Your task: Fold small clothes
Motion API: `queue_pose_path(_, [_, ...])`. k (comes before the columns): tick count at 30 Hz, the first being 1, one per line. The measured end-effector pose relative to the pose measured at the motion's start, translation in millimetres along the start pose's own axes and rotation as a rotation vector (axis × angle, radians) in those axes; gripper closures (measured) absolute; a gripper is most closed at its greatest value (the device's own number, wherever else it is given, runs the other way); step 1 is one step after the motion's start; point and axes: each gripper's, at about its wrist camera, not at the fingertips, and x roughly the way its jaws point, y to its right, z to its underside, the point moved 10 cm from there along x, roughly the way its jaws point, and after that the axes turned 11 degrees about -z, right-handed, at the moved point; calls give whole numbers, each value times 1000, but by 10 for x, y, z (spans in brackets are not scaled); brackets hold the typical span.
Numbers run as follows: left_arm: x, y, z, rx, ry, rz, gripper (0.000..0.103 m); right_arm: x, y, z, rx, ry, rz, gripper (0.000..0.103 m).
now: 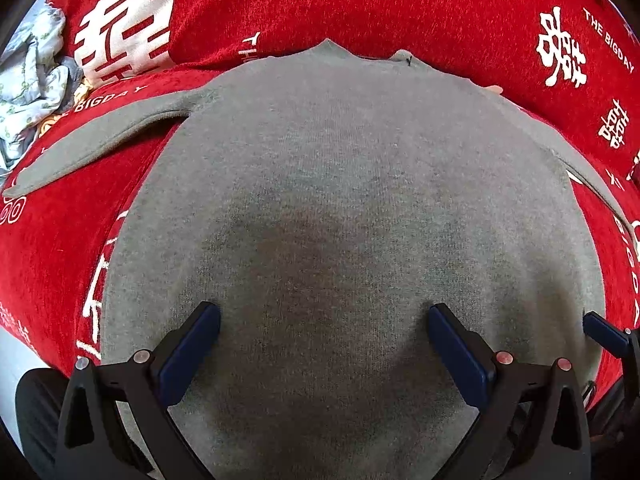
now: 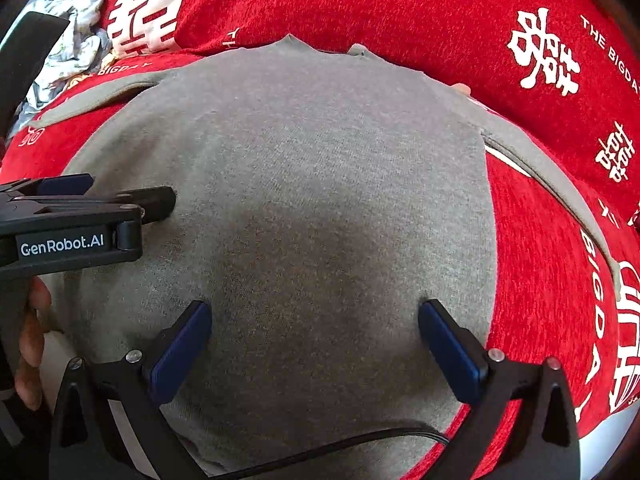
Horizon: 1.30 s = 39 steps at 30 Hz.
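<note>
A small grey long-sleeved sweater lies flat on a red cloth, neck away from me, both sleeves spread out to the sides. My left gripper is open and empty, fingers wide apart just above the sweater's lower body. My right gripper is also open and empty over the lower body of the sweater, right of the left one. The left gripper shows side-on at the left of the right wrist view. A right-gripper fingertip shows at the right edge of the left wrist view.
The red cloth with white characters and lettering covers the surface. A heap of pale patterned clothes lies at the far left, also in the right wrist view. A black cable crosses the near hem.
</note>
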Motion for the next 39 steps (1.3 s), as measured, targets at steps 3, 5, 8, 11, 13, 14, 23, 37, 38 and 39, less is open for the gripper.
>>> queue_pose_path(3, [11, -13, -9, 2, -30, 0, 0, -5, -11, -1, -8, -5, 0, 0])
queue_pose_path(5, [8, -19, -13, 1, -41, -5, 0, -8, -20, -5, -20, -14, -1, 0])
queue_pose_path(8, [-43, -15, -46, 21, -28, -31, 0, -19, -30, -2, -47, -46, -22, 0])
queue_pose_path(11, [-150, 60, -127, 52, -8, -34, 0, -115, 94, -35, -28, -21, -19, 0])
queue_pose_path(13, [-215, 130, -207, 67, 6, -29, 0, -228, 292, -83, 24, 17, -10, 0])
queue_pose_path(14, [-246, 187, -255, 76, 13, -25, 0, -271, 397, -92, 53, 27, -2, 0])
queue_pose_path(23, [-483, 998, -629, 233, 72, 22, 0, -706, 1795, 167, 477, 131, -18, 0])
queue_pose_path(37, [-325, 2227, -1050, 396, 56, 47, 0, -1177, 3468, 774, 822, 279, 109, 3])
queue_pose_path(38, [-303, 2294, -1075, 404, 55, 46, 0, -1167, 3556, 795, 849, 289, 104, 8])
queue_pose_path(39, [-266, 2375, -1133, 413, 54, 45, 0, -1156, 3652, 827, 874, 296, 100, 16])
